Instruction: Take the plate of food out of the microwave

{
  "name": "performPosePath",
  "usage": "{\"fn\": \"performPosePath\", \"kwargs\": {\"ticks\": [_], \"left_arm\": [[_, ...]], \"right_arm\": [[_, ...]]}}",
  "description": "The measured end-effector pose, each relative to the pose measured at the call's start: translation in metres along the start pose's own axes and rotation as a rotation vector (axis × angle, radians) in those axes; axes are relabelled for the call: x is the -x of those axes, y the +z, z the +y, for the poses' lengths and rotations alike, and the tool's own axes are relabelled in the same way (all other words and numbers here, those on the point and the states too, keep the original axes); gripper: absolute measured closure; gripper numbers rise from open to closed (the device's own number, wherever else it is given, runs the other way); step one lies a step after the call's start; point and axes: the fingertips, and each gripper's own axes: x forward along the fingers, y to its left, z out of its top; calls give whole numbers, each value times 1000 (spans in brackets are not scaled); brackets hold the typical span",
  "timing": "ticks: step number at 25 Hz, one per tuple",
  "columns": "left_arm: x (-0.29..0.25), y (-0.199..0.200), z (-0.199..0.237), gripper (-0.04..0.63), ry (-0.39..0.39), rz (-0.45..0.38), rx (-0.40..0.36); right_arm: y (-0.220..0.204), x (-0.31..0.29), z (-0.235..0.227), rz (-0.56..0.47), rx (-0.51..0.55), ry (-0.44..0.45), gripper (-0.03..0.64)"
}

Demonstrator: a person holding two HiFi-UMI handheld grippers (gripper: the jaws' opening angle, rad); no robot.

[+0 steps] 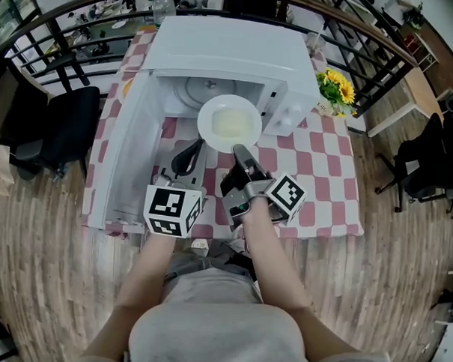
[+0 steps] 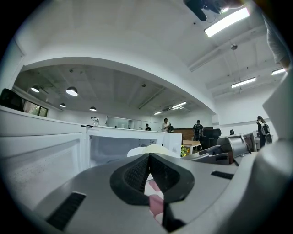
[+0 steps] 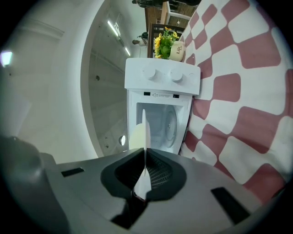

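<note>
Head view only: the whole layout. The white microwave [image 1: 232, 53] stands on the red-and-white checked surface [image 1: 328, 162] with its door [image 1: 122, 157] swung open at 9 o'clock. The sunflowers [image 1: 335, 87] are at 2 o'clock from the plate.
Plate of food: the white plate [image 1: 229, 124] with pale yellowish food is at the microwave's mouth, just in front of the turntable [image 1: 189, 92].
Right gripper view only: the plate [image 3: 136, 135] shows edge-on, its rim running down between the jaws. Beyond it is the microwave front [image 3: 162, 75] with its two knobs.
Right hand-held gripper [image 1: 239, 148]: jaws pressed nearly together, pinching the plate's near rim at the plate's 6 o'clock. The grip shows from behind in its own view [image 3: 145, 157].
Left gripper view only: people stand far off in the room. The plate's edge [image 2: 153, 149] rises just above the jaw tips.
Left hand-held gripper [image 1: 188, 156]: at 8 o'clock from the plate and apart from it. Its pads are pressed together with nothing between them [image 2: 149, 160].
</note>
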Motion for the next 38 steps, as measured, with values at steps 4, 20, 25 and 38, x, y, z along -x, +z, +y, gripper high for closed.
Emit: {"fn": "performPosePath", "kwargs": {"ticks": [4, 20, 25, 38], "left_arm": [[2, 1, -5, 592, -8, -3, -1], [-3, 0, -11, 592, -10, -6, 9], [-4, -2, -15, 592, -19, -5, 11], [0, 0, -25, 592, -28, -15, 12]], "right_arm": [[1, 7, 4, -22, -4, -2, 583], [6, 16, 7, -91, -3, -4, 583], [8, 20, 7, -92, -3, -4, 583], [11, 33, 12, -98, 18, 6, 583]]}}
